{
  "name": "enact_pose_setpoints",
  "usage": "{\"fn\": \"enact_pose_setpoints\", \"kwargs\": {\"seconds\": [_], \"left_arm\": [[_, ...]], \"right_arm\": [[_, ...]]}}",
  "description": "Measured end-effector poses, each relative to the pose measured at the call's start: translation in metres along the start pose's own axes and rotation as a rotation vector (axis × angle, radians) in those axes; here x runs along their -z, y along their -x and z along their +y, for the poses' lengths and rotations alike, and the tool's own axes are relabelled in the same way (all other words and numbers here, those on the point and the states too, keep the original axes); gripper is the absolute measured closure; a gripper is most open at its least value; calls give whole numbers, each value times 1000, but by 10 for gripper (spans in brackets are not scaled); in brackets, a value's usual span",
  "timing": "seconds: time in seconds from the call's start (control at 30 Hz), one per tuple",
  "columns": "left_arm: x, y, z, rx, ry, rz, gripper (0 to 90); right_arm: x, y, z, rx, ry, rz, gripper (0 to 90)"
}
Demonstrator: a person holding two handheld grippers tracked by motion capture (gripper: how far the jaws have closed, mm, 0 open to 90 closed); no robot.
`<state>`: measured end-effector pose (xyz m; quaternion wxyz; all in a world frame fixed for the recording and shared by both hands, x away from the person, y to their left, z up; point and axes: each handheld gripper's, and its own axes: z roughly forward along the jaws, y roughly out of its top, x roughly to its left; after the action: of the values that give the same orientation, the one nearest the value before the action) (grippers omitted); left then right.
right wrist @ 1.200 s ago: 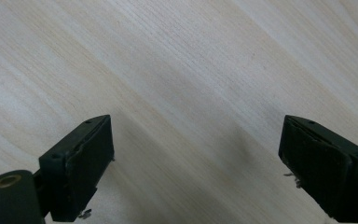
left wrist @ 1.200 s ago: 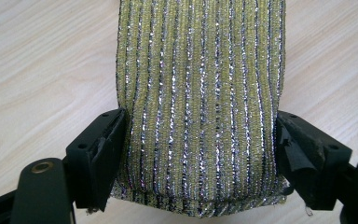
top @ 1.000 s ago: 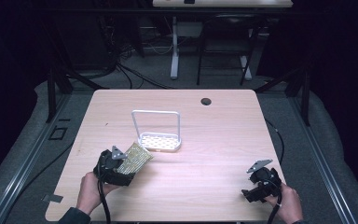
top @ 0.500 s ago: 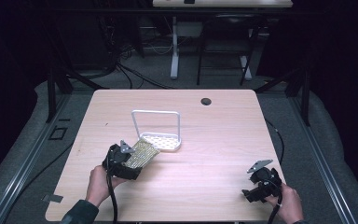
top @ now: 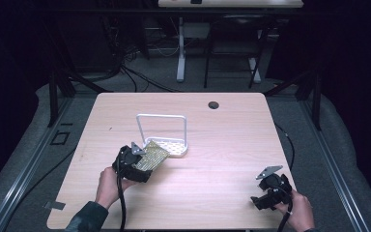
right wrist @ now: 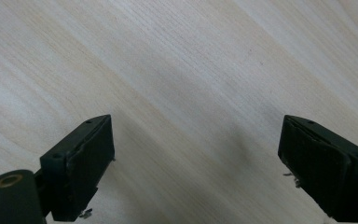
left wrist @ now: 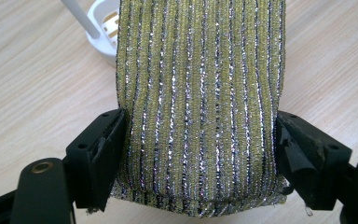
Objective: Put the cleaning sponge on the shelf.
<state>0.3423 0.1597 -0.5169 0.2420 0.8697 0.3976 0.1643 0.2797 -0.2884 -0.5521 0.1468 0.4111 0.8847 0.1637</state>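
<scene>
Sponge [left wrist: 198, 107], clamped in the left tool [top: 134, 164], has been carried nearer the white rack [top: 163, 130], perhaps touching; right tool [right wrist: 196, 172] is held apart.

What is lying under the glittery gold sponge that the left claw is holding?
Under the sponge held by the left claw there is bare wooden table, and its far end reaches over the white rack's base. The part directly beneath the sponge is covered.

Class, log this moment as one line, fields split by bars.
left claw: shut on sponge | sponge: nearing white rack | right claw: open, over bare table
</scene>
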Motion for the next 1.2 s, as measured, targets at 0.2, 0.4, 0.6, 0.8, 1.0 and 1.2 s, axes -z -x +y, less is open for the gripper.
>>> {"fn": "enact_pose_setpoints", "kwargs": {"seconds": [0.2,0.4,0.6,0.8,1.0,1.2], "left_arm": [[-5,1,5,-10,-4,9,211],[-8,1,9,-18,-9,11,211],[-11,-1,15,-6,4,11,212],[-17,-2,21,2,9,15,211],[-21,-2,26,-2,-4,34,212],[-25,-2,32,15,5,44,213]], "right_arm": [[-1,1,0,-2,1,-1,99],[0,0,0,0,1,-2,100],[-1,1,-1,0,-1,-5,100],[-1,0,0,-1,-6,-6,101],[-1,1,-1,0,5,-7,102],[0,0,0,1,-1,-4,103]]}}
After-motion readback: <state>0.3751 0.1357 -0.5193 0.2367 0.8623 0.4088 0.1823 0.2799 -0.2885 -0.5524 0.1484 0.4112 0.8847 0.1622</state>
